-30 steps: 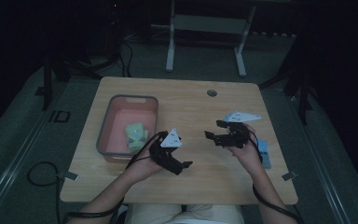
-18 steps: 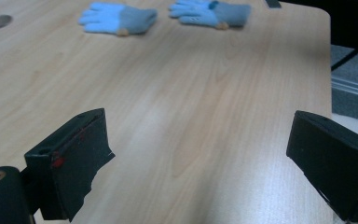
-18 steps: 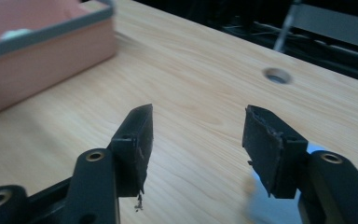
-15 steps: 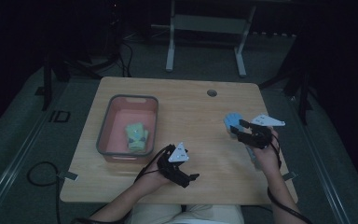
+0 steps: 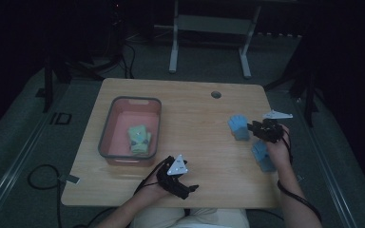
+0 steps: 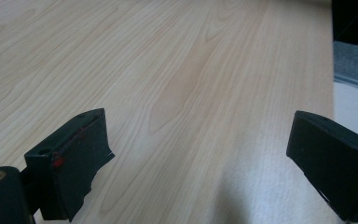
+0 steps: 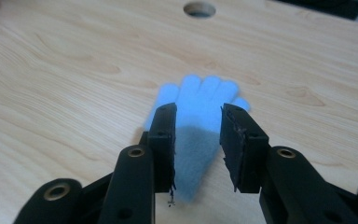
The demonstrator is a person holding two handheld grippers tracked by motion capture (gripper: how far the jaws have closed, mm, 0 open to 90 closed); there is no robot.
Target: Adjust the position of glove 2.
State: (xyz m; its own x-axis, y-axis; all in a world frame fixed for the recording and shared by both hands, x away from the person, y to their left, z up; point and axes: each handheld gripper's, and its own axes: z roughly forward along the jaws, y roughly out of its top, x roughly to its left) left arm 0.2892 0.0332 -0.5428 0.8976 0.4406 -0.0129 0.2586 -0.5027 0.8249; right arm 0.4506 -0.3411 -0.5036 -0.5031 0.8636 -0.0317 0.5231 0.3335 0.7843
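On the right side of the pale wooden counter (image 5: 190,109), the right tool (image 7: 198,140) straddles the cuff end of a light blue knitted glove (image 7: 200,116), its jaws having just been closing around the fabric without yet clearly pinching it; a second blue glove (image 5: 262,156) lies just beside the person's right hand. Near the front edge, the left tool (image 6: 200,158) hangs wide open and empty, close to a grey-rimmed pink plastic bin (image 5: 123,111) holding green gloves (image 5: 139,139)
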